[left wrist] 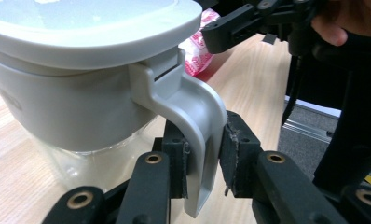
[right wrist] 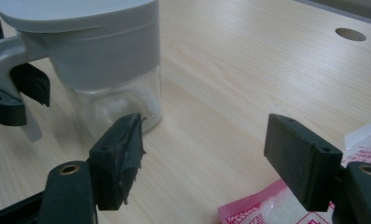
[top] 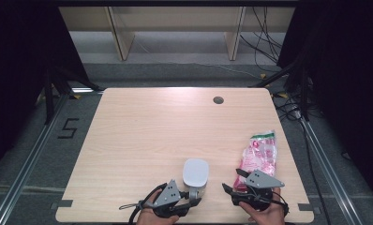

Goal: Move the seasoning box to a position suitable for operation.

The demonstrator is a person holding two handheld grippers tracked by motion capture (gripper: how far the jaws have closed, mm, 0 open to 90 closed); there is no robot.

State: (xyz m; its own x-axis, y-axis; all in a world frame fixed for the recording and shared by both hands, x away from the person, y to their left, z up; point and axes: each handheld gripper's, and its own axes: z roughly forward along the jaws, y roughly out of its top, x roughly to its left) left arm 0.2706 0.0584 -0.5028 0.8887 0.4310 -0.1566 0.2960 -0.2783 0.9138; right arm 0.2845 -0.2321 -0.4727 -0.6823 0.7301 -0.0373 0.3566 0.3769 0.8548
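One tabletop [top: 142, 140], near edge: lidded water-filter jug [top: 195, 173], upright, long axis vertical, handle [left wrist: 197, 126] pointing toward the person. Pink-printed packet [top: 259, 154] to its right. Left hand-held gripper [left wrist: 204, 158] clamps the handle; right hand-held gripper [right wrist: 207, 158] gapes empty. Step: grasp secured. Next: a level lift, probably.
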